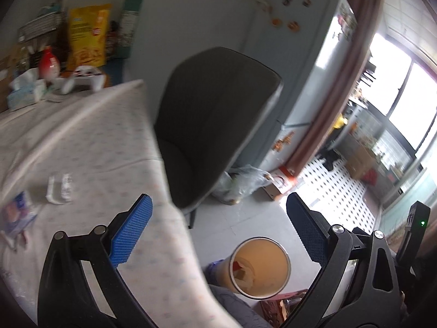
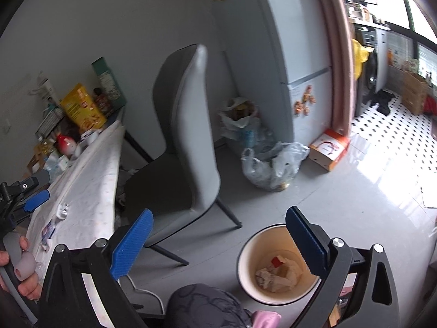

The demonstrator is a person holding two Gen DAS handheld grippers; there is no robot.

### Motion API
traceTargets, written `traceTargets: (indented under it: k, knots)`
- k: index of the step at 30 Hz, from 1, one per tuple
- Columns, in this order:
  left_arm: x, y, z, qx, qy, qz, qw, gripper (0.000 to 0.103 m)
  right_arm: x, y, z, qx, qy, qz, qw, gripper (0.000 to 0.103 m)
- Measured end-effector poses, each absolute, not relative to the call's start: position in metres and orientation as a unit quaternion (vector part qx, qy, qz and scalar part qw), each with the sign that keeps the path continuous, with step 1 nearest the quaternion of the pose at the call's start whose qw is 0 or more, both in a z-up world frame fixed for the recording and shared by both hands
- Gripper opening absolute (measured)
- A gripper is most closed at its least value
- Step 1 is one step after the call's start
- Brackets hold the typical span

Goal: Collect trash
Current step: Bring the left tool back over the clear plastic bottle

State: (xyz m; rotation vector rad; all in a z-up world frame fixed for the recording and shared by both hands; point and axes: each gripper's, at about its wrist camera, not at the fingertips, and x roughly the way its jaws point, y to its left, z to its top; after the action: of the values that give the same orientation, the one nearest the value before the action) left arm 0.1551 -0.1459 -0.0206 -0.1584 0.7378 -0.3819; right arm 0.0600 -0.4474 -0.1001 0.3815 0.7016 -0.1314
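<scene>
**Both tools open and empty above the bin and table**

The left tool has its blue-padded fingers spread wide, with nothing between them. It hangs over the near edge of the table, which is covered in a pale dotted cloth. Seen from the right wrist, the left tool sits at the far left, gripped by the person's hand.

The right tool is likewise wide open and holds nothing. Just below its right finger stands the trash bin, a round pale bucket on the grey floor, with crumpled paper and a red scrap lying at its bottom. From the left wrist the trash bin appears between the left tool's fingers, beside the hanging tablecloth.

On the table near the left tool lies a crumpled white wrapper, and closer to the table's edge a small blue-and-white packet; both rest on the cloth, apart from each other. At the table's far end stand a tissue pack, a red-and-white bottle and a yellow snack bag.

A grey chair stands beside the table. Beyond it, clear plastic bags sit on the floor near the refrigerator, with an orange-and-white carton at the doorway.
</scene>
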Motion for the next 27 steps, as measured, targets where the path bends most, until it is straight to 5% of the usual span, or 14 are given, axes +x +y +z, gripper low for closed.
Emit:
traceTargets:
  k: [27]
  knots:
    - [0.066, 0.041, -0.062, -0.112, 0.359, 0.038, 0.926, 0.097, 0.091, -0.294, -0.089, 0.127, 0.366, 0.091, 0.917, 0.095]
